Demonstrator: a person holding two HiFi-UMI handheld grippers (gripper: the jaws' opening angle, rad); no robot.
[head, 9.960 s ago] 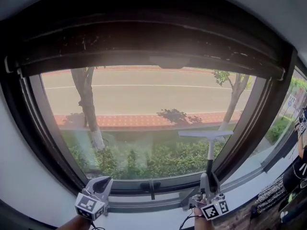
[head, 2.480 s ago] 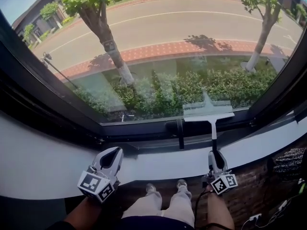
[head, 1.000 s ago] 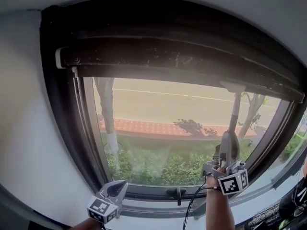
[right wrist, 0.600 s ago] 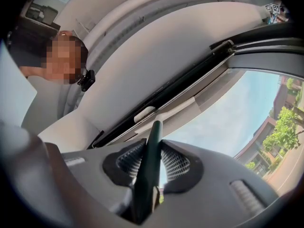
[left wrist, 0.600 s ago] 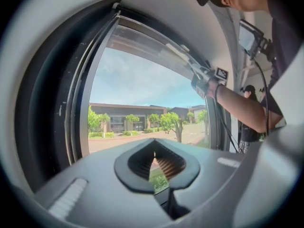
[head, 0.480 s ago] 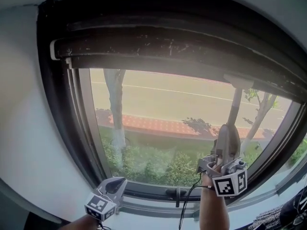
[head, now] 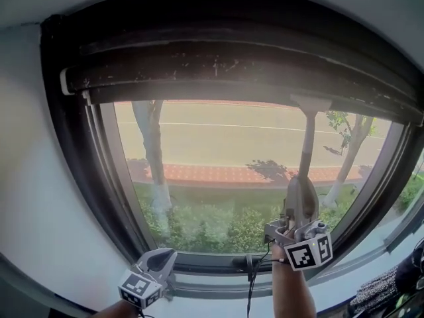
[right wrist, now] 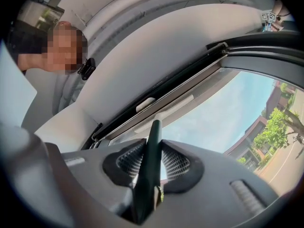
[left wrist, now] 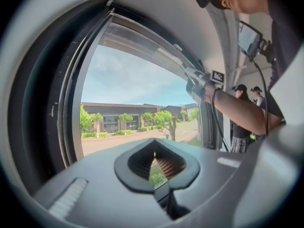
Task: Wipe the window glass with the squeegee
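Two grippers in view: squeegee point(head: 307, 144) pinched by handle in right gripper point(head: 300, 194), blade point(head: 311, 103) set against top of window glass point(head: 212, 158); left gripper point(head: 161, 258) held low, pressed together, empty.

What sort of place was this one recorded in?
Indoors, perhaps an office or similar room, at a large dark-framed window facing a road with trees and a hedge. Other people stand farther along the wall in the left gripper view.
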